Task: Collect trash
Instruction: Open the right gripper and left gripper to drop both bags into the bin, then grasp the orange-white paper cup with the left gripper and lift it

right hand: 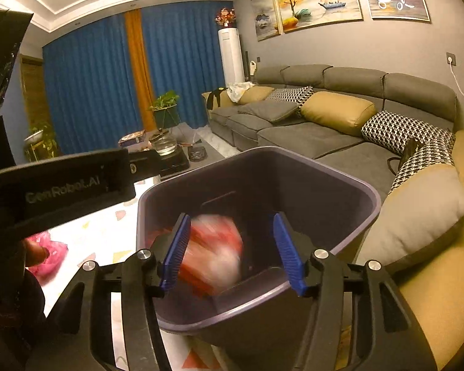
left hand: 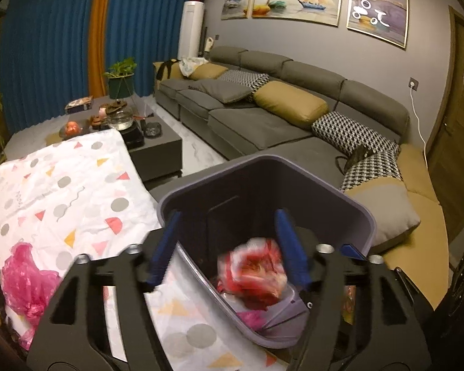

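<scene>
A purple trash bin (left hand: 349, 204) stands tilted at the edge of a table with a patterned white cloth (left hand: 62, 191). A red and white crumpled wrapper (left hand: 253, 272) lies blurred inside the bin, between the fingers of my open left gripper (left hand: 229, 247). In the right wrist view the bin (right hand: 349, 185) fills the centre, and the same wrapper (right hand: 216, 253) is a blur in mid-air inside it, between the spread fingers of my open right gripper (right hand: 232, 250). A pink plastic bag (left hand: 24, 275) lies on the cloth at the left; it also shows in the right wrist view (right hand: 51, 255).
A grey sectional sofa (left hand: 263, 123) with yellow and patterned cushions runs along the right wall. A dark coffee table (left hand: 157, 145) with a glass pot and tea things stands behind the cloth. The left gripper's black body (right hand: 62, 185) crosses the right wrist view.
</scene>
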`<state>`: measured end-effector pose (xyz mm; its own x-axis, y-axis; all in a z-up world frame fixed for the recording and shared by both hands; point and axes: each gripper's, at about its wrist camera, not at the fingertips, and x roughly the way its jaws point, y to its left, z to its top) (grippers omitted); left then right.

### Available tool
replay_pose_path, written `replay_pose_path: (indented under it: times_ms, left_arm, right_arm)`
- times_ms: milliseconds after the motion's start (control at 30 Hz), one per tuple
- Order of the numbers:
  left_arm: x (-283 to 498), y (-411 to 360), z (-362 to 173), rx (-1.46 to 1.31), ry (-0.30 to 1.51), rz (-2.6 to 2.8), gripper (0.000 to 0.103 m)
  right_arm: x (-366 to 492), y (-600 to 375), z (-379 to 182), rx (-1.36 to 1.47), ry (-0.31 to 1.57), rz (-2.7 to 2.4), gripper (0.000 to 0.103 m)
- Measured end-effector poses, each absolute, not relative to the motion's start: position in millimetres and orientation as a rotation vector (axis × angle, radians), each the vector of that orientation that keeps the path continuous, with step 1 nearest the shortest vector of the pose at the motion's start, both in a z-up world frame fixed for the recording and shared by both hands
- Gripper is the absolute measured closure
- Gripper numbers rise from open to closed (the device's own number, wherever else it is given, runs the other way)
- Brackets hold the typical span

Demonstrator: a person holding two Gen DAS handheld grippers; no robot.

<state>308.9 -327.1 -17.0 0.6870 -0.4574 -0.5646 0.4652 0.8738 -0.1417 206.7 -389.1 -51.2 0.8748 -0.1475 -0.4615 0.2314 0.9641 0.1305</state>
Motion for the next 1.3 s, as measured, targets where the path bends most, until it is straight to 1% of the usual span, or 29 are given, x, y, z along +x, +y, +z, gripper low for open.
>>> replay_pose_path:
  times_ms: [67, 133, 167, 533, 633, 933, 1000, 1133, 1300]
  left_arm:
    - [308, -326, -15, 0.008, 0.630, -0.520, 0.030]
    - [307, -327, -13, 0.019, 0.619, -0.515, 0.028]
    - [305, -326, -12, 0.022, 0.614, -0.506, 0.025]
    - [288, -297, 5, -0.030, 0.580, -0.449, 0.018]
    - [275, -284, 14, -0.048, 0.553, -0.433, 0.016]
    - [230, -231, 39, -0.098, 0.487, -0.378, 0.014]
    - [218, -214, 45, -0.114, 0.468, -0.373, 0.014]
    - [188, -176, 49, -0.146, 0.427, -0.367, 0.014]
    - [159, -132, 36, -0.173, 0.414, -0.315, 0.013]
  right_arm:
    - [205, -391, -51, 0.186, 0.464, -0.203, 0.045]
    - [203, -391, -51, 0.186, 0.463, -0.208, 0.045]
    - [202, -391, -50, 0.186, 0.461, -0.210, 0.045]
    - [185, -385, -37, 0.171, 0.426, -0.234, 0.040]
    - [176, -382, -30, 0.168, 0.406, -0.241, 0.036]
    - [147, -358, -8, 0.146, 0.352, -0.258, 0.026]
    - [140, -351, -4, 0.141, 0.340, -0.260, 0.023]
    - [125, -327, -2, 0.125, 0.333, -0.223, 0.022]
    - [110, -296, -4, 0.114, 0.329, -0.173, 0.022]
